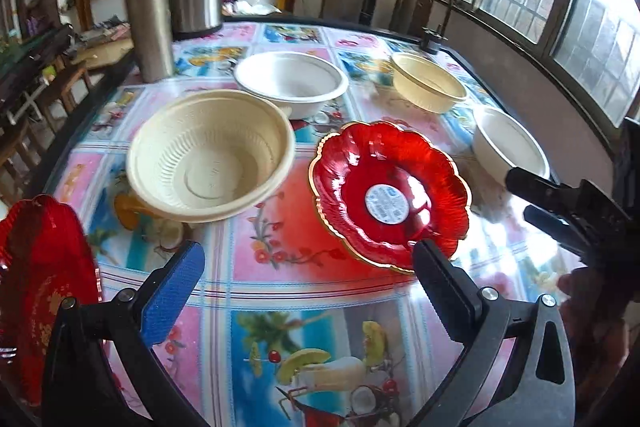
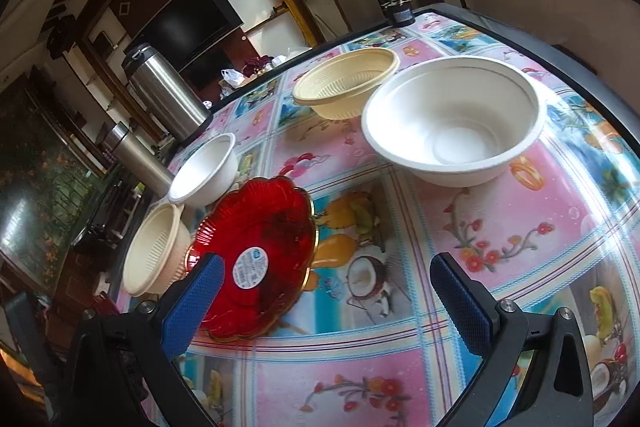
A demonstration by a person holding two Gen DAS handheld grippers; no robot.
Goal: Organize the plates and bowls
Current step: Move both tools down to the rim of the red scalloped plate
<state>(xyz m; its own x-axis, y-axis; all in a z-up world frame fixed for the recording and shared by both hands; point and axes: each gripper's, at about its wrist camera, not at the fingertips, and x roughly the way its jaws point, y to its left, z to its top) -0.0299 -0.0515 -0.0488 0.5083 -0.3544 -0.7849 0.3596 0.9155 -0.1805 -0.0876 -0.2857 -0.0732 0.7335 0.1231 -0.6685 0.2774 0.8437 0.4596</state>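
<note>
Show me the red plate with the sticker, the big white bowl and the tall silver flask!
red plate (image 1: 400,163), left wrist view, ribbed inside.
big white bowl (image 2: 460,99), right wrist view, inner wall.
tall silver flask (image 1: 148,23), left wrist view, body.

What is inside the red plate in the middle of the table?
Only a round white sticker sits inside the red plate. The left gripper's finger covers its near edge, so that bit is hidden.

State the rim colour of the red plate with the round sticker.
Gold: a thin gilt line edges the scalloped red plate. The left wrist view shows it best.
</note>
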